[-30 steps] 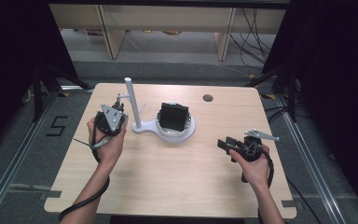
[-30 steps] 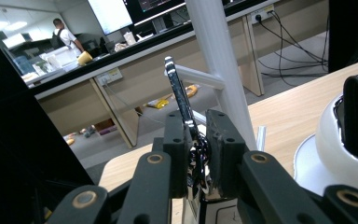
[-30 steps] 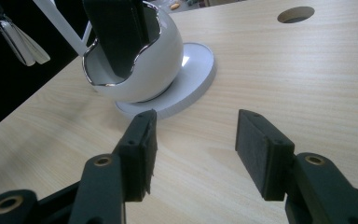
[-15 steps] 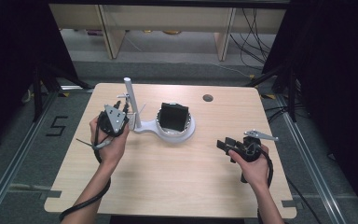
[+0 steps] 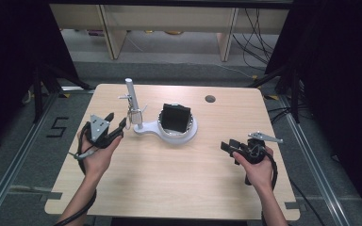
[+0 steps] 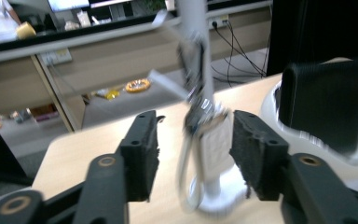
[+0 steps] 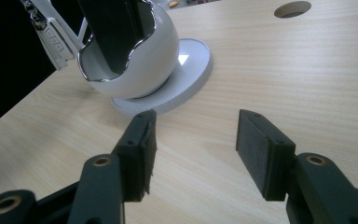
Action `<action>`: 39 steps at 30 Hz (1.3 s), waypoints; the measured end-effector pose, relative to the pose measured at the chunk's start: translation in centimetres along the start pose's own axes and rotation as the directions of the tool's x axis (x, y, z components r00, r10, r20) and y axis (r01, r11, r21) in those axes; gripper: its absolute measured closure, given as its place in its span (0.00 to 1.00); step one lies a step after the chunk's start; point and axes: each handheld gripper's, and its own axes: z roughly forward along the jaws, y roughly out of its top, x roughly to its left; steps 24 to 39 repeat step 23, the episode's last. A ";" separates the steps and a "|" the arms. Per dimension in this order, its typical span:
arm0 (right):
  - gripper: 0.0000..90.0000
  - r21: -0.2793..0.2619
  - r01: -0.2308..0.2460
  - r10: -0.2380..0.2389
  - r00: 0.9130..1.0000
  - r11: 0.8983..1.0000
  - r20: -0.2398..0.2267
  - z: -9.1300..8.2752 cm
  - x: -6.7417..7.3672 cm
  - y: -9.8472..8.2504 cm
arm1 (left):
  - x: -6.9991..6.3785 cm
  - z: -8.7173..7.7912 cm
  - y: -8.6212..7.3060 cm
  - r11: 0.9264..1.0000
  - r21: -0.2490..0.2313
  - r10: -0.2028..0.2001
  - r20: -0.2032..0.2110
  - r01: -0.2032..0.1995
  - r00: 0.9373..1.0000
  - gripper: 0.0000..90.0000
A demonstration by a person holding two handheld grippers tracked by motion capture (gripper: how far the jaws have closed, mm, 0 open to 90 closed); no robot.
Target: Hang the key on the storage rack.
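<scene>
Keys [image 6: 204,140] with a white tag hang from the white post [image 5: 131,101] of a stand on the left half of the table [image 5: 169,179], and in the left gripper view they sit between the two black jaws, blurred, with no pad pressing on them. The left gripper [image 5: 115,125] is just left of the post; its jaws have just been opening and now stand wide, released. Right of the post, on the same white base, a white bowl [image 5: 191,127] holds a black wallet-like block [image 5: 175,117] upright. The right gripper [image 5: 227,146] hovers over bare wood near the right edge, well apart from the stand, jaws spread and gripping nothing.
</scene>
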 end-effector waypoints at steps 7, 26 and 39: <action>0.54 0.007 0.040 -0.040 0.999 0.999 0.026 0.3 -0.7 -0.5 | 1.3 -2.3 -5.6 0.993 0.058 -0.105 0.013 0.104 0.994 0.44; 0.53 0.032 0.044 -0.045 0.999 0.999 0.022 0.7 -1.2 -1.3 | 1.0 -3.4 -9.3 0.986 0.037 -0.162 0.038 0.161 0.986 0.40; 0.53 0.032 0.044 -0.045 0.999 0.999 0.022 0.7 -1.2 -1.3 | 1.0 -3.4 -9.3 0.986 0.037 -0.162 0.038 0.161 0.986 0.40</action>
